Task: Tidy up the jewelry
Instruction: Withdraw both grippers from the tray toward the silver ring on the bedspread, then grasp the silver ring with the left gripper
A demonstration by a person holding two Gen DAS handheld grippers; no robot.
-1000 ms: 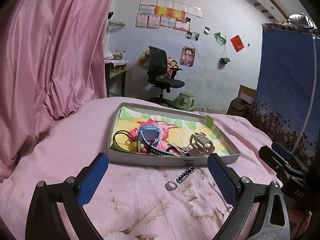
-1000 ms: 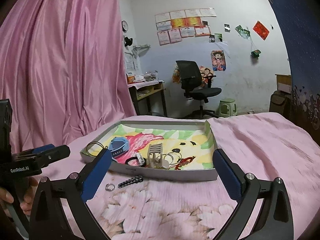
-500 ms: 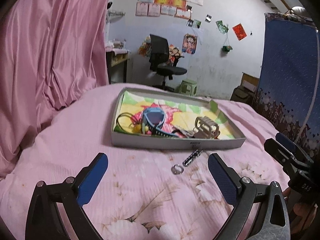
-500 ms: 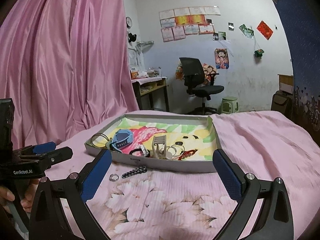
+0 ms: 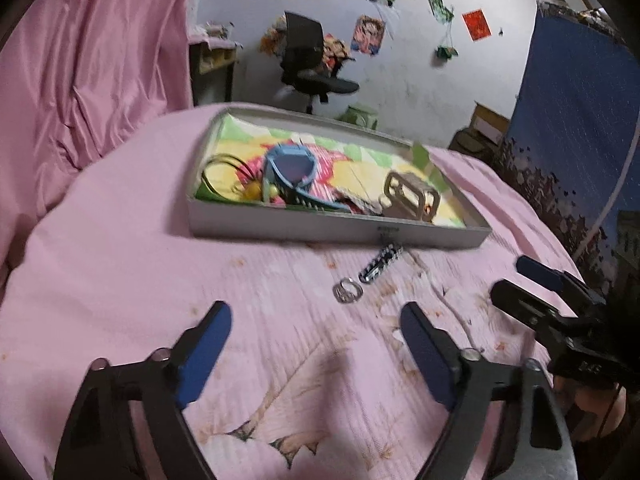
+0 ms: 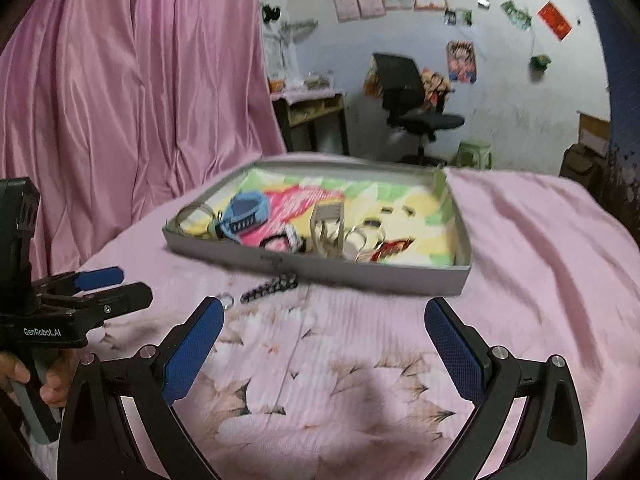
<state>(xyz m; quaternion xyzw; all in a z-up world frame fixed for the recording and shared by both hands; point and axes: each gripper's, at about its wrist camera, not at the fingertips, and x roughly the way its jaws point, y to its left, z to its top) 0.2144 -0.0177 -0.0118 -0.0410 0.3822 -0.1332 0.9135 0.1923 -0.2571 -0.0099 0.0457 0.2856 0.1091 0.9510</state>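
Left hand-held gripper (image 5: 316,322): spread wide, nothing between the blue-padded fingers (image 5: 204,354), poised low over the bed (image 5: 120,264). Straight ahead on the pink floral cover, a small silver ring (image 5: 347,290) and, just beside it, a short dark beaded bracelet (image 5: 380,267), lying out straight with its far end near the front wall of the grey tray (image 5: 336,232). Inside the tray, on a bright printed liner: a blue watch (image 5: 290,168), thin wire hoops (image 5: 222,172) at the left end, a beige claw clip (image 5: 412,196) standing upright. Likely handling: ring light, hard and slippery, prone to sinking into the soft cover, best pinched across the band; bracelet limp, best taken at mid-length so both ends hang evenly. At the right edge, the other tool seen side-on.

Right hand-held gripper (image 6: 324,326): equally wide apart, empty, blue textured pads (image 6: 454,348) facing each other above the blossom print. Ring (image 6: 226,299) just beyond the left pad, bracelet (image 6: 270,287) angled toward the tray (image 6: 320,270). More detail in the tray here: black-and-white bangle (image 6: 286,240), clip (image 6: 330,226), pale rings, a red trinket (image 6: 390,249), watch (image 6: 244,216) toward the left end. Motion blur softening fine detail. Cover ribbed and yielding, tray stiff and shallow-walled. Left tool (image 6: 86,296) visible at lower left, gripped by a bare hand (image 6: 24,380).
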